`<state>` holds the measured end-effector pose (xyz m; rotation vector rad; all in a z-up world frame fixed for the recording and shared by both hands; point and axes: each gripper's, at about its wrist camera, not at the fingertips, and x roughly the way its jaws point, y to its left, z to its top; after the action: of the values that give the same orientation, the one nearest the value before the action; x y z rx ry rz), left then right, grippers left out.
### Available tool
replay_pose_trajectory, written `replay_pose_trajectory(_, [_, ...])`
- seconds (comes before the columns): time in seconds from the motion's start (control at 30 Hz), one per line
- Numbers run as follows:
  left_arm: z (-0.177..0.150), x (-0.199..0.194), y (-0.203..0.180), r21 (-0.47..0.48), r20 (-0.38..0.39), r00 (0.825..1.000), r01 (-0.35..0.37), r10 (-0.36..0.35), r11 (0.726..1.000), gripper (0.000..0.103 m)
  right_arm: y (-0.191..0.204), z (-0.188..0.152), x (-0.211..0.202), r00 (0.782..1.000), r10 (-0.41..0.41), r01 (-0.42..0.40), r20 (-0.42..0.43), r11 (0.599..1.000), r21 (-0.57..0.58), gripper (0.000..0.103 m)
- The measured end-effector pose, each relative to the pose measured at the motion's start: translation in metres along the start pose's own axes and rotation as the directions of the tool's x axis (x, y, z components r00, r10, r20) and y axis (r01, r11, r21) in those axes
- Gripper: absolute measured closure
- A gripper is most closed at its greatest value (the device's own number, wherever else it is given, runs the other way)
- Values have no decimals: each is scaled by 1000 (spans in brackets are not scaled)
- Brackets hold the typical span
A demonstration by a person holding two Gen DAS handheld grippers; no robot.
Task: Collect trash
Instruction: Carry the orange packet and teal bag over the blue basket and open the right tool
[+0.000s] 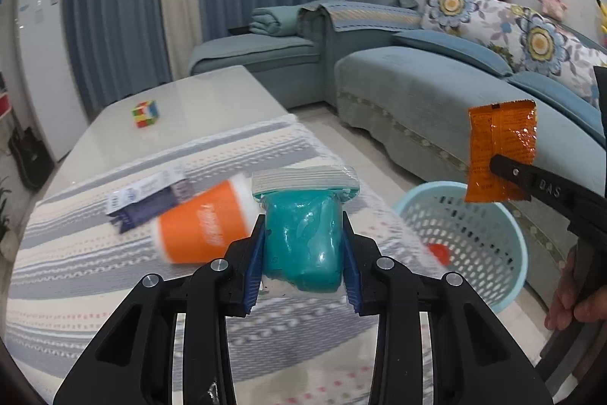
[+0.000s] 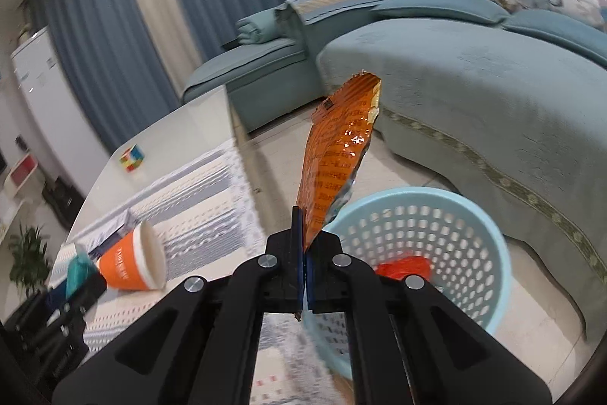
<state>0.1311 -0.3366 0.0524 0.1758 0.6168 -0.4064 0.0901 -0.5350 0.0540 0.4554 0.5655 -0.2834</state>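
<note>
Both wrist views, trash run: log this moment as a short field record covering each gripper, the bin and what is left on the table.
left gripper: shut on the teal packet, held above the table
right gripper: shut on the orange wrapper, held above the basket
basket: light blue, perforated, on the floor beside the sofa; a red item lies inside
table: orange paper cup on its side, dark blue box next to it, both on the striped cloth
also on table: colour cube, off the cloth
</note>
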Motion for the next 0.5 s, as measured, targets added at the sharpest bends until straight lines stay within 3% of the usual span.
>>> replay_pose_trajectory(0.17, [5, 7, -29, 27, 2, 999, 43, -44, 999, 69, -31, 5, 0, 1000, -18, 18, -8, 997, 69, 103])
replay_pose_trajectory(0.27, [8, 12, -48, 49, -6, 997, 74, -74, 996, 69, -48, 3, -1, 999, 36, -35, -10, 992, 124, 103])
replay_pose_trajectory(0.43, [15, 20, -83, 97, -4, 994, 106, -106, 990, 69, -70, 3, -3, 1000, -17, 18, -5, 991, 135, 103])
replay_pose_trajectory(0.5, [15, 25, -95, 102, -17, 992, 126, -125, 987, 69, -83, 2, -6, 1000, 6, -4, -13, 984, 180, 103])
